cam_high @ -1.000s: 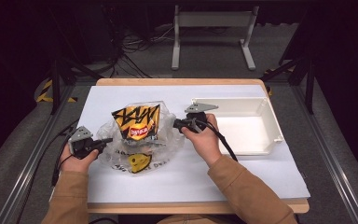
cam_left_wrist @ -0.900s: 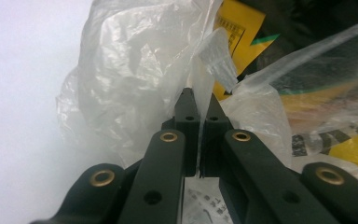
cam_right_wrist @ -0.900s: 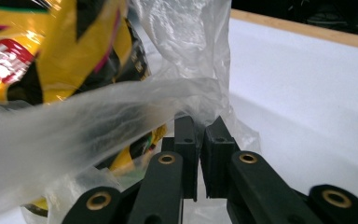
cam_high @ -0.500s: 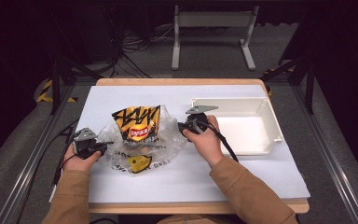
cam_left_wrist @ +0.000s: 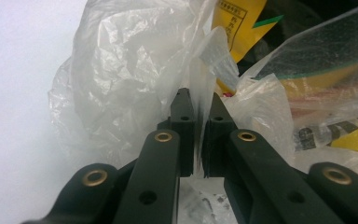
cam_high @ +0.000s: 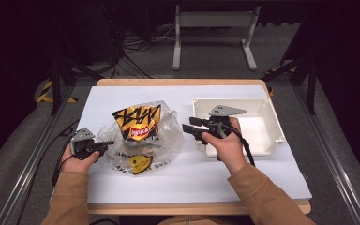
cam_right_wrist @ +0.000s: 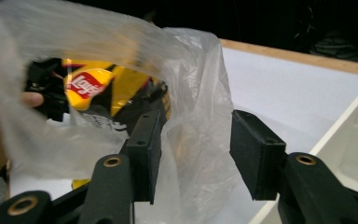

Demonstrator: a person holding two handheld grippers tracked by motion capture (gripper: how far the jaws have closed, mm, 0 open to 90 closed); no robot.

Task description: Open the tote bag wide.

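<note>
My left tool (cam_left_wrist: 198, 140) pinches the bag (cam_high: 122, 150) rim, right tool (cam_high: 193, 130) jaws just opening, bag released; next, pull the chips (cam_high: 137, 122) out.

A wooden table (cam_high: 178, 82) carries a white sheet (cam_high: 243, 173) that covers nearly all its top, leaving wood bare along the far and near edges. On the sheet lie a clear plastic bag (cam_high: 164, 140), left of centre, and a white tray (cam_high: 267, 140) toward the right edge.
</note>
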